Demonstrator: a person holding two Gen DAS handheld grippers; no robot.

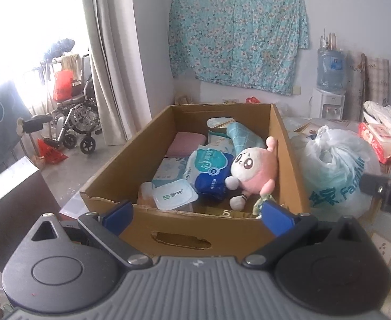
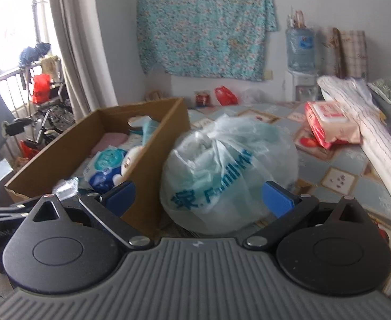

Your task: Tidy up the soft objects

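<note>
My right claw [image 2: 199, 198], jaws wide apart and empty, faced the tied plastic bag [image 2: 228, 170] lying directly ahead, touching the cardboard box [image 2: 166, 133] on its left, while my left claw [image 1: 196, 213] hung open over the box.

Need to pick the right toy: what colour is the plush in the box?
Pink body, white face: the plush toy, clearest in the left wrist view.

Partial blue "Family..." lettering on plastic bag [image 2: 230, 176]

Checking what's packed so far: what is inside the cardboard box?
The cardboard box holds a pink plush toy, blue-white tissue packs, a pink folded cloth and a teal cloth. Anything underneath is covered.
</note>
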